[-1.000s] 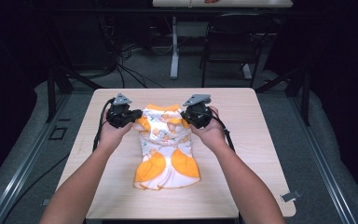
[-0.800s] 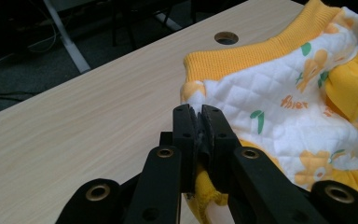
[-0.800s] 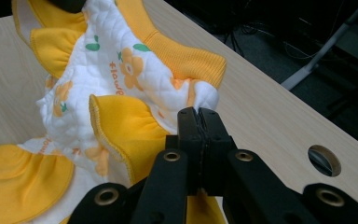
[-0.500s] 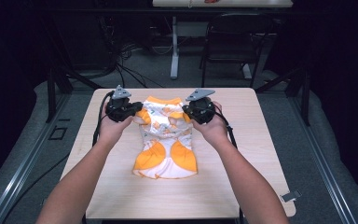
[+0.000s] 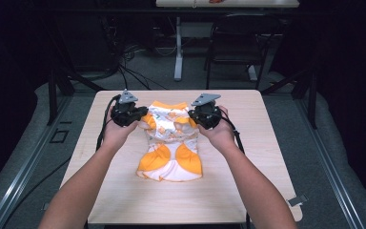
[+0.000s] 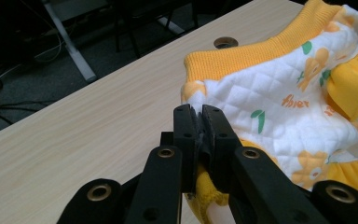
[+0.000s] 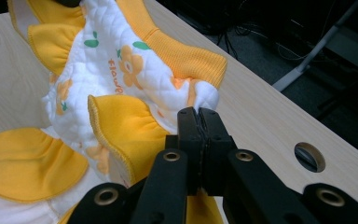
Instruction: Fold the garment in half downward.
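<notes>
- I see the counter (image 5: pixel 248 191), a light wood top with bare surface on every side of the work; a round hole (image 7: pixel 309 157) in it lies near my right tool.
- A small quilted garment (image 5: pixel 170 140), white with orange flower print and orange ruffles, lies near the middle of the counter, toward the far edge. Its lower part is flat on the wood; its upper part is bunched between the two tools.
- An orange ribbed band (image 6: pixel 261 49) runs along the garment's far edge.
- My left hand (image 5: pixel 116 133) carries the left tool (image 5: pixel 132 114) at the garment's upper left corner. In the left gripper view its jaws are pressed together on a fold of the quilted fabric, with orange cloth showing beneath them.
- My right hand (image 5: pixel 219 136) carries the right tool (image 5: pixel 201 117) at the upper right corner. In the right gripper view its jaws are clamped on the white edge just below the ribbed band.
- The gripped corners look raised slightly off the wood, though I cannot tell for certain from these angles.
- A cable (image 5: pixel 106 125) trails from the left tool along the counter's left side.
</notes>
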